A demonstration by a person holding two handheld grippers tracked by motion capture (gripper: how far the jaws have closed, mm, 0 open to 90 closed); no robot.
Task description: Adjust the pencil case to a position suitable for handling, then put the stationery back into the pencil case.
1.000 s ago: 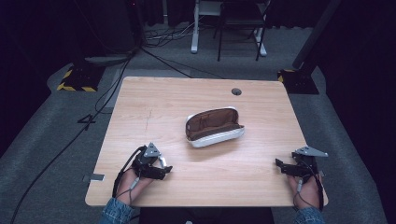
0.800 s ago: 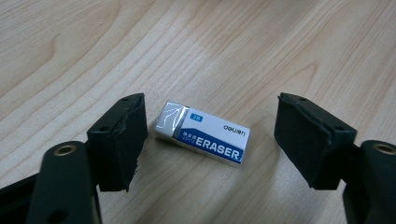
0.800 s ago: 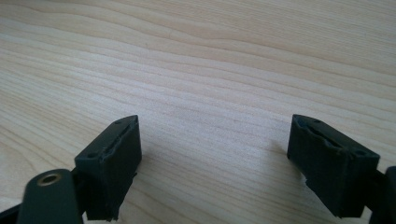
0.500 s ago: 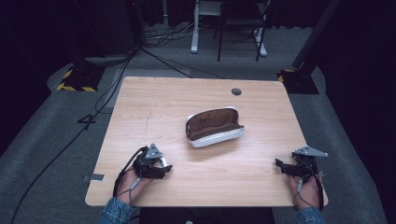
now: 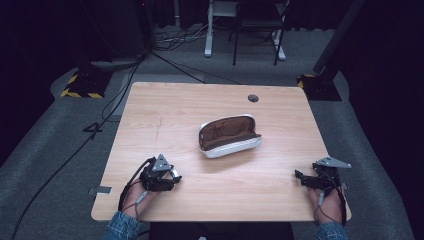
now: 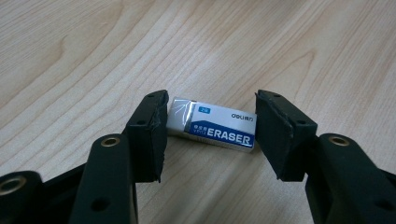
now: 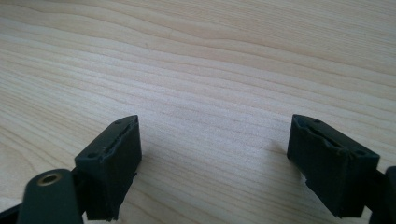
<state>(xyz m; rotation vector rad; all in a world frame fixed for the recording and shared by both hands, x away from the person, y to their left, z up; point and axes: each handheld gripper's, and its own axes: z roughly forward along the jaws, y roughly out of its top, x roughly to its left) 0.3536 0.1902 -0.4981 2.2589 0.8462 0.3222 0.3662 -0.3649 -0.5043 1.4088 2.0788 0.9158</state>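
A white eraser (image 6: 212, 127) in a blue-and-white printed sleeve lies flat on the pale wood-grain tabletop (image 5: 240, 190) near its front left. The left claw (image 6: 210, 123) has just been closing and now grips the eraser's two short ends. Mid-table, well apart, an open oval pouch (image 5: 229, 136) shows a brown lining. The right claw (image 7: 212, 154) rests spread wide, holding nothing, at the front right edge.

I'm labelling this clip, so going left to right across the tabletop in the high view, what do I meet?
left gripper → open pencil case → small round hole in the table → right gripper
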